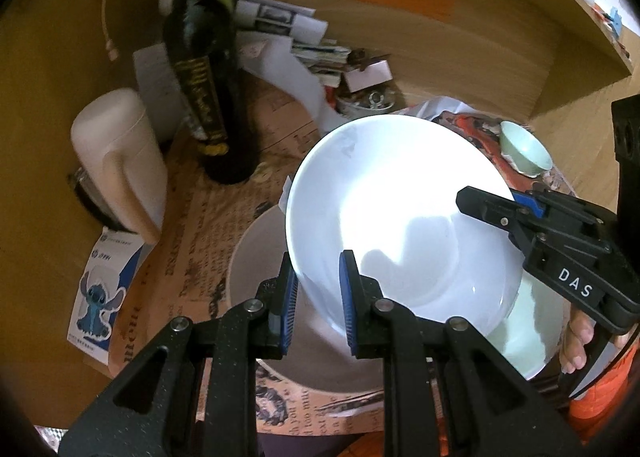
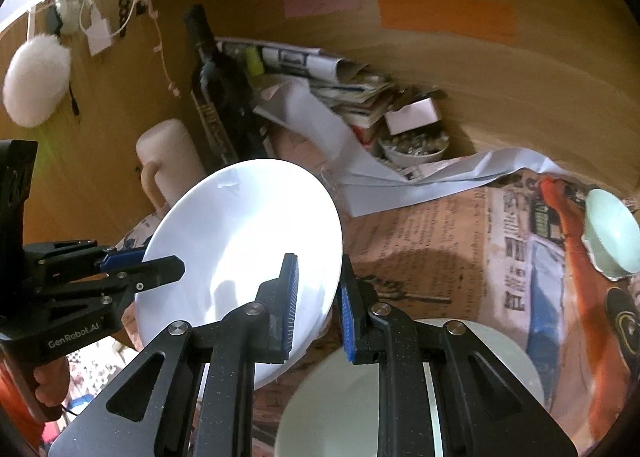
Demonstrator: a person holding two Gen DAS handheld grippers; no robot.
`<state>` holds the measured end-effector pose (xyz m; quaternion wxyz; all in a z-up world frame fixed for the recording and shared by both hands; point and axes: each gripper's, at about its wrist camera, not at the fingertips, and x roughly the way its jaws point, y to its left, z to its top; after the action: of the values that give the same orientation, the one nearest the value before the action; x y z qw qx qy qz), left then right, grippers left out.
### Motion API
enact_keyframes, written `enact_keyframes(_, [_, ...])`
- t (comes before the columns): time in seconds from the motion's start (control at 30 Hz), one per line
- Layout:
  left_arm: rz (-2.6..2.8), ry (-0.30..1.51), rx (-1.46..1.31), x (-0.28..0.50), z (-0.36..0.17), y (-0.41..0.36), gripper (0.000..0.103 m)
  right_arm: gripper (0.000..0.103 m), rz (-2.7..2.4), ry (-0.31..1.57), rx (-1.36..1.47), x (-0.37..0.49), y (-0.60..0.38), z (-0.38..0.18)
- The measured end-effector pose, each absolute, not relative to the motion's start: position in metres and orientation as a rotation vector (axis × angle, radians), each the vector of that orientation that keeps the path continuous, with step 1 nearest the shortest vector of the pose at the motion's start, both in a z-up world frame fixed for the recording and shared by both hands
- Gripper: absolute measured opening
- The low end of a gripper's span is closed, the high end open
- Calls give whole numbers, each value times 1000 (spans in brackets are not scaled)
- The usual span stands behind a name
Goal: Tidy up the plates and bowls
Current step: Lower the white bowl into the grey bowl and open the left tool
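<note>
A large white plate (image 1: 400, 217) is held tilted in the air between both grippers. My left gripper (image 1: 318, 297) is shut on its left rim. My right gripper (image 2: 318, 305) is shut on its right rim; the plate shows in the right wrist view (image 2: 240, 241). The right gripper also shows in the left wrist view (image 1: 504, 209), and the left gripper in the right wrist view (image 2: 140, 265). Under the plate sit a beige bowl (image 1: 256, 257) and a pale green plate (image 1: 532, 329). A small pale green bowl (image 1: 524, 149) lies tipped at the right; it also shows in the right wrist view (image 2: 612, 233).
Newspaper (image 2: 440, 241) covers the table. A dark wine bottle (image 1: 204, 69) and a cream jug (image 1: 120, 161) stand at the left. Piled papers (image 1: 288, 41) and a small dish of bits (image 2: 412, 149) lie against the wooden back wall. A Stitch card (image 1: 100, 297) lies at the left.
</note>
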<state>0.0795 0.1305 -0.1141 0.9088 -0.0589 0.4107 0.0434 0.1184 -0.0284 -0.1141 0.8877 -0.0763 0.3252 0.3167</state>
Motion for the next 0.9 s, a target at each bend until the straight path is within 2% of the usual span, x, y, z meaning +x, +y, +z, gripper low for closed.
enact_keyframes(0.53, [145, 884, -131, 68, -137, 153, 20, 17, 704, 787, -207, 124, 2, -146])
enact_keyframes(0.9, [187, 873, 4, 65, -144, 142, 20, 17, 705, 805, -237, 126, 8, -153])
